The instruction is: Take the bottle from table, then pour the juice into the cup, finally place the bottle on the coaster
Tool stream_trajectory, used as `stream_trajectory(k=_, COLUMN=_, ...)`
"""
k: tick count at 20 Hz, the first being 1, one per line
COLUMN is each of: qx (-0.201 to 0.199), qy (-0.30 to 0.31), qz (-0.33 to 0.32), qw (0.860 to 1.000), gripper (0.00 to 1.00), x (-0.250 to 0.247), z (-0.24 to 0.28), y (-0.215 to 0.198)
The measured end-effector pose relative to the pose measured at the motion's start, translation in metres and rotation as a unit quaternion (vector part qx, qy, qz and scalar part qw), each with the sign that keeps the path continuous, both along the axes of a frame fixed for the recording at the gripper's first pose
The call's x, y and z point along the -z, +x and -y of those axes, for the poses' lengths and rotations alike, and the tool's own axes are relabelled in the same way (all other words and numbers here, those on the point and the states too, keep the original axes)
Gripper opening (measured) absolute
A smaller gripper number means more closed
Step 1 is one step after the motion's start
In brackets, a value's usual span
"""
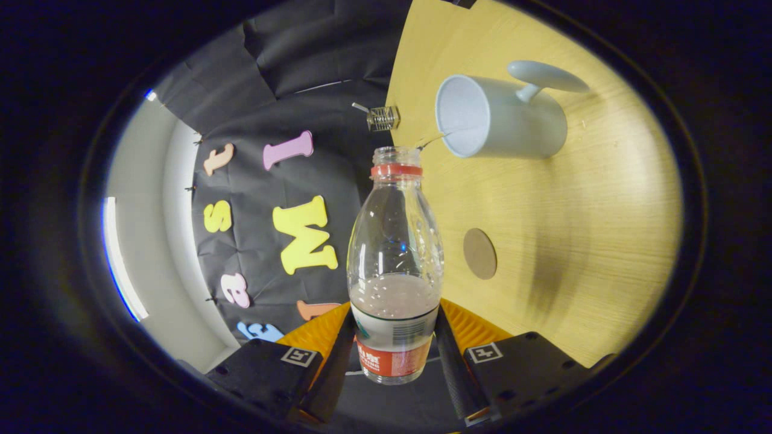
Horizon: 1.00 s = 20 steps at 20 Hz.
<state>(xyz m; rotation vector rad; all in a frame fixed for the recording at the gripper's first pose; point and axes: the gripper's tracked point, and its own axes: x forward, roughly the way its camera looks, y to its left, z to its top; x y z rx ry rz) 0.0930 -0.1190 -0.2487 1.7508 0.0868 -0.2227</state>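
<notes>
Clenched on the bottle (pixel 395 265), the claw (pixel 395 355) presses both fingers against its labelled lower body, tilting its open mouth toward the cup (pixel 503 117). Beside the bottle, the small round coaster (pixel 480 253) lies on the wooden surface (pixel 603 229).

bottle (pixel 395 265) uncapped, clamped in claw (pixel 395 355) | cup (pixel 500 117) | coaster (pixel 480 253)
</notes>
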Motion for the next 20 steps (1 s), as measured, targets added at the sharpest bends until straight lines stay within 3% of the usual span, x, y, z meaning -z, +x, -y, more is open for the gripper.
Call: stream_trajectory(k=20, qx=0.015, qy=0.045, qz=0.023, qw=0.999, gripper=0.75, x=-0.032, z=0.000, y=0.010)
